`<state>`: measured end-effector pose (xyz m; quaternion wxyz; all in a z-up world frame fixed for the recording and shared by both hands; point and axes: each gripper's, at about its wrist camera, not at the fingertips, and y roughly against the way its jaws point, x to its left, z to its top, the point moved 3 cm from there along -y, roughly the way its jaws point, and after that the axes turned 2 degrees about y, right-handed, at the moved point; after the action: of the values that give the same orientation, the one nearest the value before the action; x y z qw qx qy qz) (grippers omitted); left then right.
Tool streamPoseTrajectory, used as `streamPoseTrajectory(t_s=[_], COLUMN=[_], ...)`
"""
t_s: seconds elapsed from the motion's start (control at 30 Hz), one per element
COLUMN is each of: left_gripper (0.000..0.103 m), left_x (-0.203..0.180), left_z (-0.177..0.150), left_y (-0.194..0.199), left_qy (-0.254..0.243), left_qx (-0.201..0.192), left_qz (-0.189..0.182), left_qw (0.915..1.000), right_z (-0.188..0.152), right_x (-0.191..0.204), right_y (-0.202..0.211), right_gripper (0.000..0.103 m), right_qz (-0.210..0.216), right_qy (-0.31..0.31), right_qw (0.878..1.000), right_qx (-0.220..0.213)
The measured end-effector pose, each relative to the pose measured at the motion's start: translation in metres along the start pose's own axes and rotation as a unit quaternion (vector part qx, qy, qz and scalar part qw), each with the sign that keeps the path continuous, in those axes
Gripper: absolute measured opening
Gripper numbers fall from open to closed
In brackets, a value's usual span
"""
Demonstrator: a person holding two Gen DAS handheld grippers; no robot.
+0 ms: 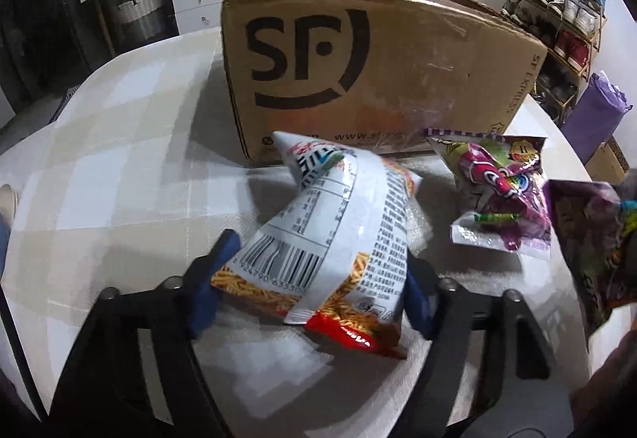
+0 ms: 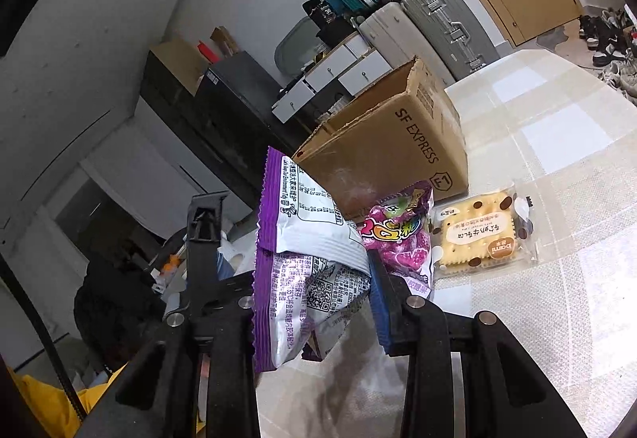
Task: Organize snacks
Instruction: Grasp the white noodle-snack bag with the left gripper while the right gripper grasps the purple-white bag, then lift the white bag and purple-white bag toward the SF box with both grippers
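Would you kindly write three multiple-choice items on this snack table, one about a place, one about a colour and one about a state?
1. Where does the biscuit pack lie?
A. inside the box
B. on the tablecloth beside the cardboard box
C. in the left gripper

2. What colour edges the packet in the right gripper?
A. purple
B. green
C. yellow

3. How are the left gripper's fingers set on the noodle snack bag?
A. closed on it
B. wide open above it
C. away from it

Answers: 1 B, it rests on the checked cloth by the box's side; 2 A, its crimped seam is purple; 3 A, the blue pads press both sides of the bag.
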<state>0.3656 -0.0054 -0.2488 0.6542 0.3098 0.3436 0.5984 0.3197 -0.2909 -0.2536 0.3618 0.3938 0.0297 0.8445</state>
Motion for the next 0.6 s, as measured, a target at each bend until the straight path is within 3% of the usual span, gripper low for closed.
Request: streamPoseTrajectory(t_s=[0.03, 0.07, 0.3, 0.6], left_gripper=[0.064, 0.054, 0.052, 0.053], left_x=[0.002, 0.005, 0.01, -0.009], left_z=[0.0, -0.001, -0.008, -0.04], left_y=[0.003, 0.005, 0.041, 0.136], left_qy=[0.006, 0.013, 0.02, 0.01], left_qx=[0.001, 0.003, -0.013, -0.08], left_qz=[-0.005, -0.007, -0.014, -0.041], left_qw=[1.0, 0.9999, 0.9996, 0.9959], right_z=[0.0, 0.0, 0.001, -0.004], right_x=[0.0, 0.0, 0.007, 0.048], right_y=[0.0, 0.002, 0.006, 0.05], right_gripper=[0.034, 0.034, 0.034, 0.034], right_qz=[0.001, 0.002, 0.006, 0.007], right_qy=[0.0, 0.0, 0.013, 0.028], right_qw=[1.0, 1.0, 1.0, 1.0], right_qx=[-0.001, -0.003, -0.01, -0.01])
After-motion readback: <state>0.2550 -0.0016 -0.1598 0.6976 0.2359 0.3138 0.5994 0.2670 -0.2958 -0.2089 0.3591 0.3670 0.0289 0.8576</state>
